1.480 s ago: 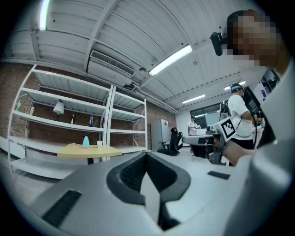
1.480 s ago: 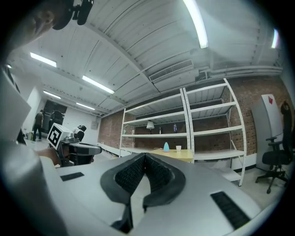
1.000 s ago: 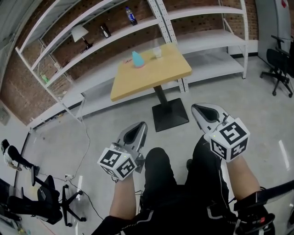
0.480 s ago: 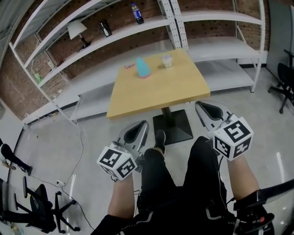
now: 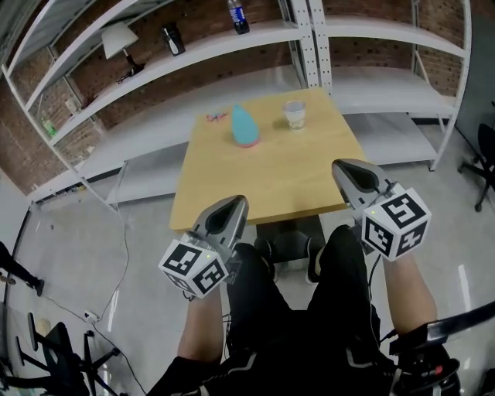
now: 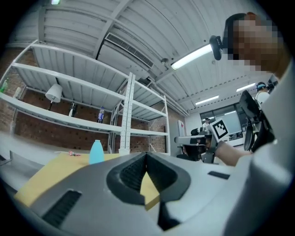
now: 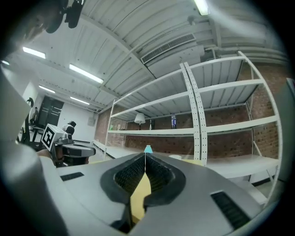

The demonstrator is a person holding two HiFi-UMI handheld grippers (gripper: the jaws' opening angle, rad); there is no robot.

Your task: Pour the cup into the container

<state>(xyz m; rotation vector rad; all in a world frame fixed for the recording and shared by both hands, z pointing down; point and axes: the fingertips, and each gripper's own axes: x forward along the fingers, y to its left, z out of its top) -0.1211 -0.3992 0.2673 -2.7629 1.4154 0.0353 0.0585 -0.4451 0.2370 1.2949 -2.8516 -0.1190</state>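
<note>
L claw (image 5: 234, 203): jaws together, nothing betw. them, tip pointing fwd, marker cube nearest body. R claw (image 5: 342, 165): jaws together, empty, held slightly further fwd. Forearms (image 5: 203, 329) bare, approx. parallel, outboard of legs (image 5: 340, 309).

Lamp (image 5: 116, 37) + bottle (image 5: 238, 15) on rack shelf (image 5: 209, 45) behind tan table (image 5: 271, 178) w/ small pink item (image 5: 216, 117).

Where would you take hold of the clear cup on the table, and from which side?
Around its side wall, about mid-height, probably with the right gripper coming from the near right. The cup stands upright, open end up, with the blue container at its left; the jaws, now shut, must open first.
</note>
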